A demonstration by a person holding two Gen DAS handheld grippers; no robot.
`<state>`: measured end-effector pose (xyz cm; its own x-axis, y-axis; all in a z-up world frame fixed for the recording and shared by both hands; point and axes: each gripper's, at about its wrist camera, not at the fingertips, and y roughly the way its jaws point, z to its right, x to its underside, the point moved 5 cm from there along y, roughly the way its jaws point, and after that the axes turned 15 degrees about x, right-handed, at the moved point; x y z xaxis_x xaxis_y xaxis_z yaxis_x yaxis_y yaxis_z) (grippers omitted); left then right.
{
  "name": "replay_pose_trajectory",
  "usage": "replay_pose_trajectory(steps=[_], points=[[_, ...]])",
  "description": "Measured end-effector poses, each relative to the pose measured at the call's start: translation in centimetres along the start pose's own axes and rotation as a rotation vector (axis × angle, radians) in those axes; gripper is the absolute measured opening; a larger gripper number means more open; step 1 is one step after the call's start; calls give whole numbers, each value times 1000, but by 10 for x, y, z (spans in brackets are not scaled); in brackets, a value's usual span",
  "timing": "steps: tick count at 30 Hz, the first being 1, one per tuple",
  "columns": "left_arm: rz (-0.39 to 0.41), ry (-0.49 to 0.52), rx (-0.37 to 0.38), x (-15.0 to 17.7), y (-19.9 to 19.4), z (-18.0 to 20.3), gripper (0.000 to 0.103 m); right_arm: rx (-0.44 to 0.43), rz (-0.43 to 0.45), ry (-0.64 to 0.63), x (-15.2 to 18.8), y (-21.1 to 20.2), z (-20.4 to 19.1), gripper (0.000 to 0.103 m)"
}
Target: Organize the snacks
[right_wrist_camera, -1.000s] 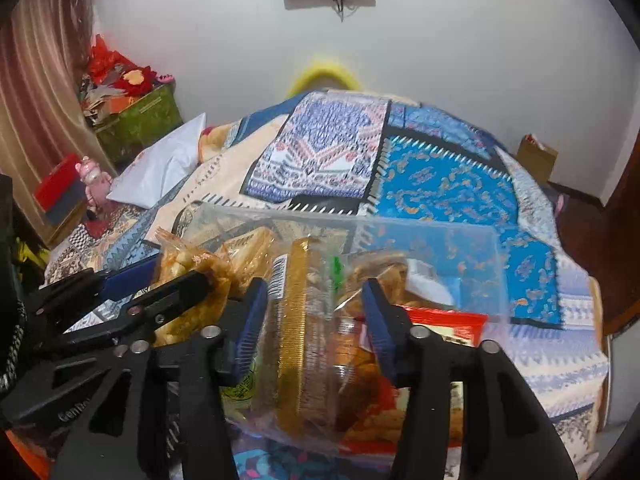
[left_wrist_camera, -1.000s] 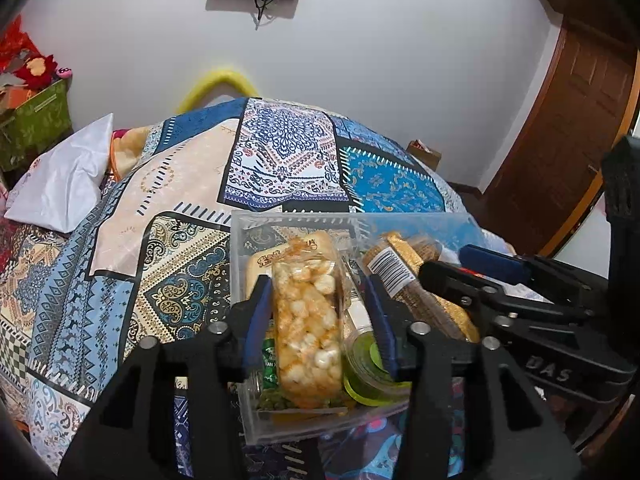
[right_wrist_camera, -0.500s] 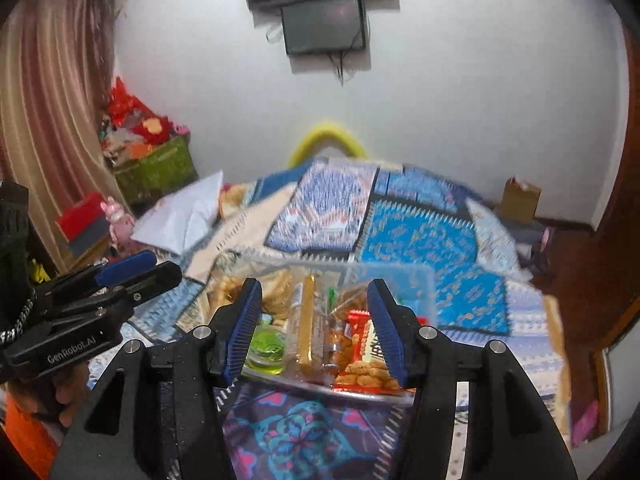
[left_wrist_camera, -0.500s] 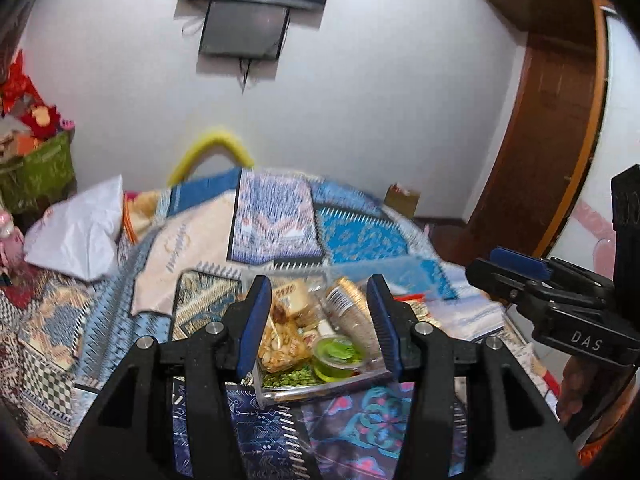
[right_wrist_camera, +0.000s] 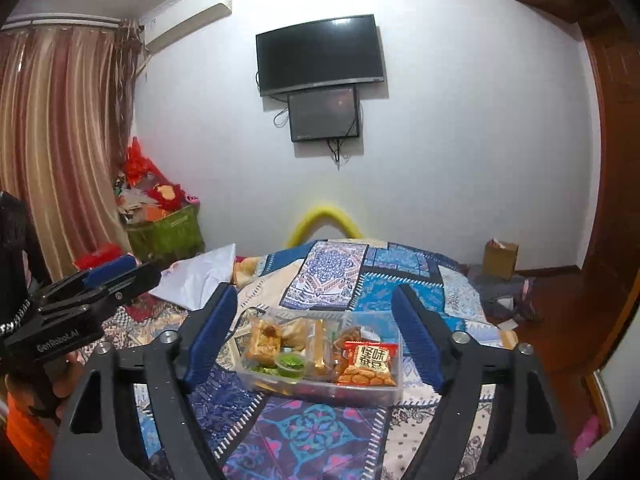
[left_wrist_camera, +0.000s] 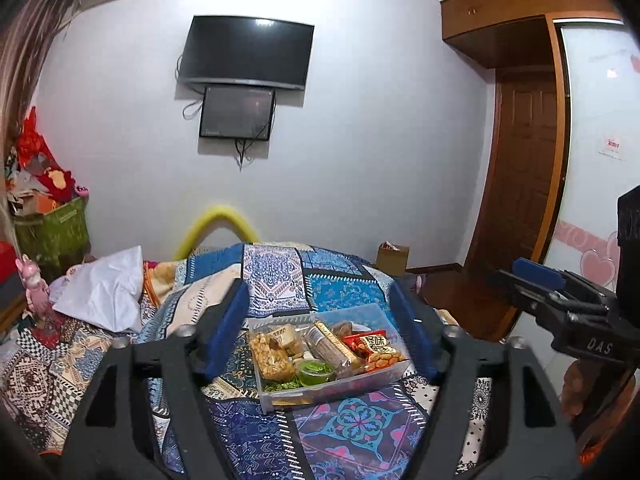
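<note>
Snacks [left_wrist_camera: 320, 350] all packed in clear bin [left_wrist_camera: 362, 388], resting on patterned bedspread [right_wrist_camera: 320, 428] ahead of and between both sets of fingers; nothing loose seen outside, so probably finished. Bin's long axis crosswise to fingers, packets lengthwise away from them. Left gripper [left_wrist_camera: 320, 334] and right gripper [right_wrist_camera: 316, 338] spread wide, holding nothing, well apart from bin.

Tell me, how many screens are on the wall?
2. The big TV hangs high on the white wall; a smaller screen is mounted right below it, touching its bottom edge. Both are dark.
</note>
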<state>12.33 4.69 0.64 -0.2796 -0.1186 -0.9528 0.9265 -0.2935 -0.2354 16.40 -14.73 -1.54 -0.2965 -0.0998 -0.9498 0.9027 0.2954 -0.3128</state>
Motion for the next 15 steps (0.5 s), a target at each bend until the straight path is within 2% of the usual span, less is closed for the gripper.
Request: replay_pose_trajectory(steps=[4,6,7,15], points=[[27,21,-3,0,-15,10,88,8,20,4,3,-11,0,94],[27,34,-8,2,-19,15,99,19,35,6,3,-16,1,101],[29,39,-9,2,-19,15,100,23,43,7,4,-19,1,103],[24,61,-13,7,-25,23,100,26,34,28,12,-27,6,103]])
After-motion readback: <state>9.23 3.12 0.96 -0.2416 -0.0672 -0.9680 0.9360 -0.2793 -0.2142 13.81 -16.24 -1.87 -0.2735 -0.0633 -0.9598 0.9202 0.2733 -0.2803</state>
